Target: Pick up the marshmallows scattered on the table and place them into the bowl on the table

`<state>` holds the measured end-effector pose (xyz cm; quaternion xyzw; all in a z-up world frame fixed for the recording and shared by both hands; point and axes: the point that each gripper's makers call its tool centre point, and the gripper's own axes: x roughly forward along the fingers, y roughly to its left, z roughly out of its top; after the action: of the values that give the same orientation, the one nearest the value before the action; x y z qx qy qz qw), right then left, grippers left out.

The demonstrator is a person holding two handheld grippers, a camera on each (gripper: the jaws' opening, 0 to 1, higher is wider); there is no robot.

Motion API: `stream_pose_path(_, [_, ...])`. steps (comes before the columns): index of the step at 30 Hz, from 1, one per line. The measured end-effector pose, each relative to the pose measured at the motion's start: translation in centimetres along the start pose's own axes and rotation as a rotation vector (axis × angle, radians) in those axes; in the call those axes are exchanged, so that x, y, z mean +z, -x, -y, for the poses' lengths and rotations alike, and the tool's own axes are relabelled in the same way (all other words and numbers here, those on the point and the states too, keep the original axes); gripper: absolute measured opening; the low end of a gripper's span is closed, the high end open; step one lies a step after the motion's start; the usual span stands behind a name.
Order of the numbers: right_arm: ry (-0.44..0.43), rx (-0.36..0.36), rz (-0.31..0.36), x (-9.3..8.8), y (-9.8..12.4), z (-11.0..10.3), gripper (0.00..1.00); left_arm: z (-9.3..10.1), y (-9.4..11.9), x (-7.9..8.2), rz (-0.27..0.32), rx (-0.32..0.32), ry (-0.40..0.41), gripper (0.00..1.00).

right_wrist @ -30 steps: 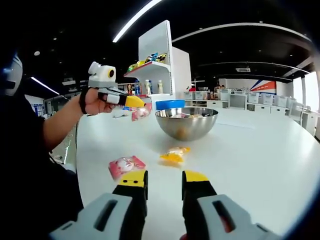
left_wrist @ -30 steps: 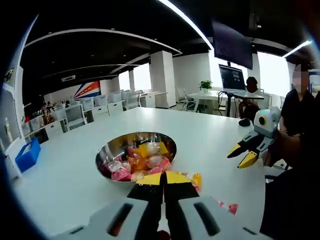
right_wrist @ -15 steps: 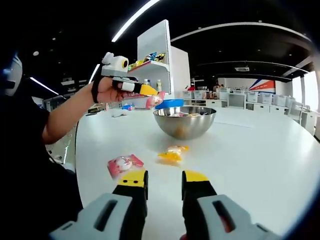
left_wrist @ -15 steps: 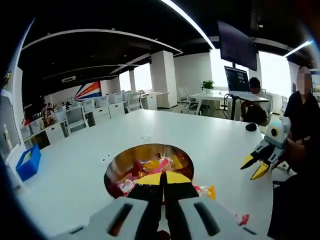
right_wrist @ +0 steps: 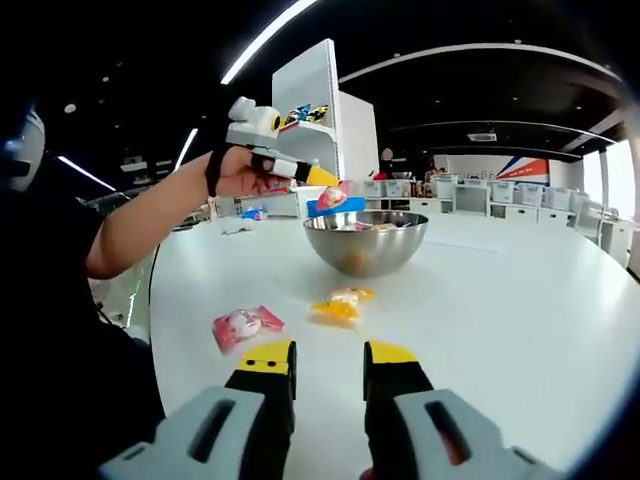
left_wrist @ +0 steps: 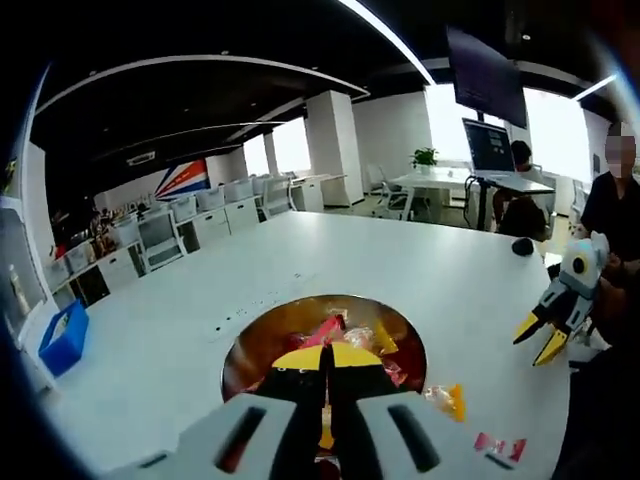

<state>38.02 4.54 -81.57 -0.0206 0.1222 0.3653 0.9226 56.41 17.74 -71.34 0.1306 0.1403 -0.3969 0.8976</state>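
A white bench (right_wrist: pixel 520 300) carries a steel bowl (right_wrist: pixel 366 243) already holding several wrapped marshmallows. Left of the bowl, the left claw (right_wrist: pixel 322 180) hovers over its rim, clenched on a pink marshmallow (right_wrist: pixel 333 196). Nearer than the bowl lie a pink packet (right_wrist: pixel 241 324) and a yellow packet (right_wrist: pixel 338 307), not yet collected. The right claw (right_wrist: pixel 328 358) hangs released before them.

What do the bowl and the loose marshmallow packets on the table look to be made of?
The bowl looks like polished steel: its wall is mirror-bright and reflects the table. The pink packet and yellow packet appear to be thin glossy plastic film, crinkled and partly see-through, with a pale marshmallow showing inside.
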Motion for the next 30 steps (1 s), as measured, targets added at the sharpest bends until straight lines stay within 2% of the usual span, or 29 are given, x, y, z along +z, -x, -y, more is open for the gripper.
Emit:
stream_pose_path(7, [-0.001, -0.004, 0.001, 0.0, 0.2, 0.1, 0.27, -1.0, -1.8, -0.6, -0.023, 0.015, 0.016, 0.01])
stream_pose_path(13, [-0.006, -0.016, -0.004, -0.2, 0.5, 0.6, 0.26, -1.5, -2.1, -1.0, -0.031, 0.031, 0.024, 0.01])
stream_pose_path(19, [-0.006, -0.013, -0.005, -0.1, 0.4, 0.7, 0.26, -1.8, -2.3, -0.8, -0.014, 0.062, 0.01, 0.02])
stream_pose_path(20, [-0.006, -0.012, -0.005, -0.1, 0.3, 0.7, 0.26, -2.0, -2.3, -0.6, -0.002, 0.074, -0.006, 0.07])
stream_pose_path(22, [-0.006, -0.012, -0.005, -0.1, 0.3, 0.7, 0.26, -2.1, -2.4, -0.8, -0.012, 0.073, 0.01, 0.27])
stream_pose_path(23, [-0.007, -0.013, -0.005, -0.1, 0.3, 0.7, 0.26, -1.8, -2.5, -1.2, -0.022, 0.062, 0.024, 0.32])
stream_pose_path(30, [-0.007, -0.016, -0.009, -0.2, 0.4, 1.0, 0.26, -2.4, -2.4, -2.2, -0.029, 0.076, 0.046, 0.34])
